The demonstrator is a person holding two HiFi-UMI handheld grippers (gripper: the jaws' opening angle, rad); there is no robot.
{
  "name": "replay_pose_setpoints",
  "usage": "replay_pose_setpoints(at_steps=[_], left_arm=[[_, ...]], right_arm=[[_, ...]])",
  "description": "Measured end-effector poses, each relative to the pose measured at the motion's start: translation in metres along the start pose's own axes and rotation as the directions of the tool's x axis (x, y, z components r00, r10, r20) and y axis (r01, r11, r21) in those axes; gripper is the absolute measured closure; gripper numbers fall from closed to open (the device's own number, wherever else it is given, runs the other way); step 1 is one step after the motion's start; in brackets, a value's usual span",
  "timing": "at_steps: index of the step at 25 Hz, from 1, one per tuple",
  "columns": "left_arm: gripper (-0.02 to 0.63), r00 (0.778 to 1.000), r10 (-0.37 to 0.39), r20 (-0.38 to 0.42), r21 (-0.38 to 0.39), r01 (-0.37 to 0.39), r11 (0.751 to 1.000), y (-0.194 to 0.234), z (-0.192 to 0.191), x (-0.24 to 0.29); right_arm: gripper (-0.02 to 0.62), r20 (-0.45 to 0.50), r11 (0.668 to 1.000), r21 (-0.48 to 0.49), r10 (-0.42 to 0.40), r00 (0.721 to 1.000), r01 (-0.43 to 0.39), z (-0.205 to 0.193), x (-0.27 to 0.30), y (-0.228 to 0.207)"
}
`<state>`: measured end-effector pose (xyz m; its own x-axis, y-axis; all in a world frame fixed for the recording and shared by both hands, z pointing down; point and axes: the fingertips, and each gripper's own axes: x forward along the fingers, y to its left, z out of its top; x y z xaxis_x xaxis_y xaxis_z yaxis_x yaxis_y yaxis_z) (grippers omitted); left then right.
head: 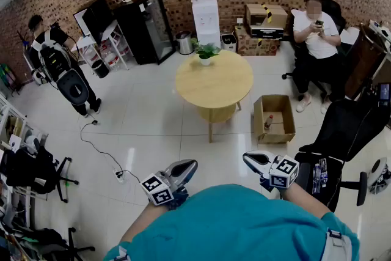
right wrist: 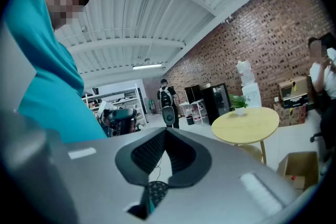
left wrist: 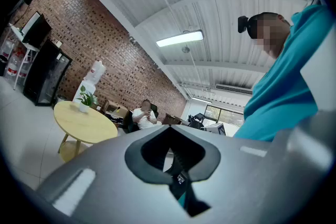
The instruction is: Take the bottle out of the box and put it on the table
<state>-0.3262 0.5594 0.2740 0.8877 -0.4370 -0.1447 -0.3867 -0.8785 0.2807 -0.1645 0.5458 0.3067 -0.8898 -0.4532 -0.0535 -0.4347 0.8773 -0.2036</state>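
In the head view no part of the task looks done. The small dark bottle (head: 267, 123) sits inside the open brown cardboard box (head: 287, 131) on the glossy tiled floor (head: 153, 131), beside the round pale-wood tabletop (head: 214, 79), which carries only a potted plant (head: 206, 53). The left tool (head: 190, 164) and right tool (head: 249, 159), smooth grey shells, hover near the person's body, well apart from the box. The left gripper view shows its jaws clenched on nothing. In the right gripper view the ribbed dark pads are pressed together, also empty. Reaching, grasping, lifting and placing all remain.
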Motion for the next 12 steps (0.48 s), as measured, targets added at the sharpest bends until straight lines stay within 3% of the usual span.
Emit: replay_pose_setpoints(at_steps=[12], left_arm=[[0.606, 1.0, -0.02, -0.014, 0.009, 0.02, 1.0, -0.01, -0.017, 0.077]], right_arm=[[0.594, 0.024, 1.0, 0.017, -0.014, 1.0, 0.013, 0.007, -0.059, -0.05]])
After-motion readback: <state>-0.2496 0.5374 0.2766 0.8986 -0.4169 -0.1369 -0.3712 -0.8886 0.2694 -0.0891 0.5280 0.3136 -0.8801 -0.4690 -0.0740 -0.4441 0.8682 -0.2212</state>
